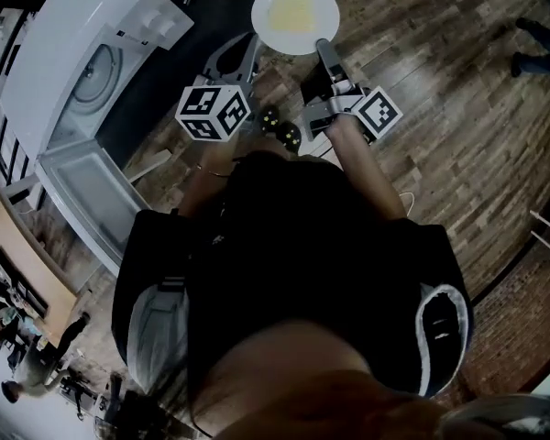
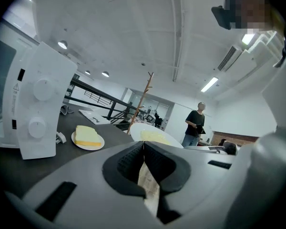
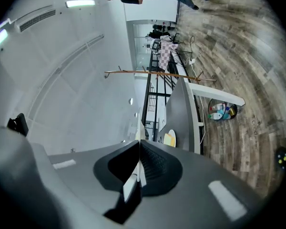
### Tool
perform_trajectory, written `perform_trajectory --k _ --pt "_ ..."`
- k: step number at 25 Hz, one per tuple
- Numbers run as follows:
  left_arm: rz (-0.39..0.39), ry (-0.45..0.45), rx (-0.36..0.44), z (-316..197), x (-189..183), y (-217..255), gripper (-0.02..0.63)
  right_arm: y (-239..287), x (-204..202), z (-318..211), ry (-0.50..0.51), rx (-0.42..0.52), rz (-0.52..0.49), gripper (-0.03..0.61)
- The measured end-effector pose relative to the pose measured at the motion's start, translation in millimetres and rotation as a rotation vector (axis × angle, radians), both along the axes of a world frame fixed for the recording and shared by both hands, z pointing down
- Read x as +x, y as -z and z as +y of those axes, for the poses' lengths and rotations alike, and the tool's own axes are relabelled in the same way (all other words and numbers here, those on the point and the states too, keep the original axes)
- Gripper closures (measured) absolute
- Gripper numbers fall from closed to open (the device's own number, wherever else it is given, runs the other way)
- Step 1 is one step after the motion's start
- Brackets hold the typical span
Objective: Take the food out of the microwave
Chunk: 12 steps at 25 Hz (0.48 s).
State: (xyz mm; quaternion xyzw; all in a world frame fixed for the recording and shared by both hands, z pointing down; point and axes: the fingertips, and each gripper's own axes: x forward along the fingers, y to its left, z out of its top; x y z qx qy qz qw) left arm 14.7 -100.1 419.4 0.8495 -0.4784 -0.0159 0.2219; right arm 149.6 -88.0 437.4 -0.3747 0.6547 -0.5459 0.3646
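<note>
Food (image 1: 293,14) sits on a plate (image 1: 293,46) at 12 o'clock. Left gripper (image 1: 253,37) and right gripper (image 1: 322,44) each pinch its rim tight. Microwave (image 1: 73,44) stands open at 10 o'clock.

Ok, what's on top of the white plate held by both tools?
A flat pale yellow slice of food lies on the white plate, near its middle. The left tool and right tool pinch its rim; whatever lies under it is covered.
</note>
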Motion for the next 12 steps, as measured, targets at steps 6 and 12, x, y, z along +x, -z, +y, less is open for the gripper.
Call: perform_trajectory --k 6,12 --pt "0.015 -0.061 -0.002 -18.9 12.5 -0.9 0.607 -1.2 11.3 -11.1 -0.057 -0.010 0.008 0.575" --pt "0.020 -0.088 0.004 -39.9 9.7 2.1 0.606 1.8 7.7 -28.0 -0.082 -0.009 0.020 0.575"
